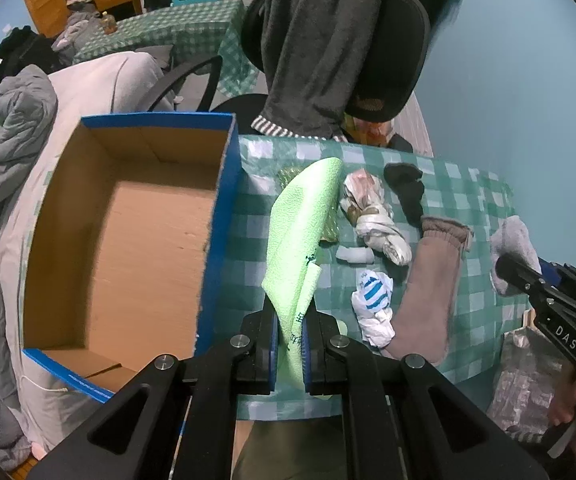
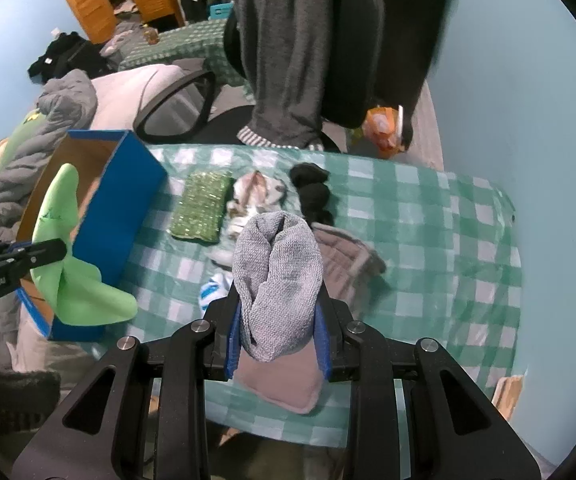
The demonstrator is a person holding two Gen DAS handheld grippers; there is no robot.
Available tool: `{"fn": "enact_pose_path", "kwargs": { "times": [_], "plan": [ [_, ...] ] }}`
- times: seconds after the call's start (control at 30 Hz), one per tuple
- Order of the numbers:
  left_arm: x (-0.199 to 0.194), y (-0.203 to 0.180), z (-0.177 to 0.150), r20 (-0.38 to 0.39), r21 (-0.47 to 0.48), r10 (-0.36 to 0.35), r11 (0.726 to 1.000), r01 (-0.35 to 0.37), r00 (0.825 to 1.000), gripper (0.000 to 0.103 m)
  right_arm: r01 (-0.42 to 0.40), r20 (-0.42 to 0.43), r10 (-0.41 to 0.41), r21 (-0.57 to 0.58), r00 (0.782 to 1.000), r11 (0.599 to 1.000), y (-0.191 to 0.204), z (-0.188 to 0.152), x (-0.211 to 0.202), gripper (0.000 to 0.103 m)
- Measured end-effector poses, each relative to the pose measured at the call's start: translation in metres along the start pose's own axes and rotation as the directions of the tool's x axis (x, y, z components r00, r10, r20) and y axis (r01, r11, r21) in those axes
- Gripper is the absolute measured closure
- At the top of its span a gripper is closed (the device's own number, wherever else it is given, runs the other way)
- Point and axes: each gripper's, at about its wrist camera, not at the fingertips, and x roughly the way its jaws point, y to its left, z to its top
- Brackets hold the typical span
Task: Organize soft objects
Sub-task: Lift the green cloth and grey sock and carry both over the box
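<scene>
An open, blue-sided box (image 1: 127,240) stands at the left edge of a green checked table (image 1: 468,312), and just beside it the left gripper (image 1: 291,344), jaws pinched tight, holds a light green cloth (image 1: 304,232) above the tabletop. Farther right lie a green sponge (image 2: 201,206), a wadded white bundle (image 1: 372,216), a black sock (image 1: 406,190) and a brown sock (image 1: 428,288), while the right gripper (image 2: 279,340), jaws narrowly parted, grips a rolled grey sock (image 2: 277,280) above them.

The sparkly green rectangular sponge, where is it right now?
In the right wrist view, the sparkly green rectangular sponge lies on the checked tablecloth, between the blue cardboard box and crumpled white cloth.
</scene>
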Motion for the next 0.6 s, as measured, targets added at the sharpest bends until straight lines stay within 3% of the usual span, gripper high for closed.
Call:
{"fn": "enact_pose_path", "kwargs": {
  "times": [0.6],
  "plan": [
    [-0.036, 0.046, 0.001, 0.068, -0.093, 0.031, 0.995, -0.025, 0.997, 0.094, -0.082, 0.030, 0.087, -0.119, 0.996, 0.989, 0.065, 0.032, -0.004, 0.074]
  ]
}}
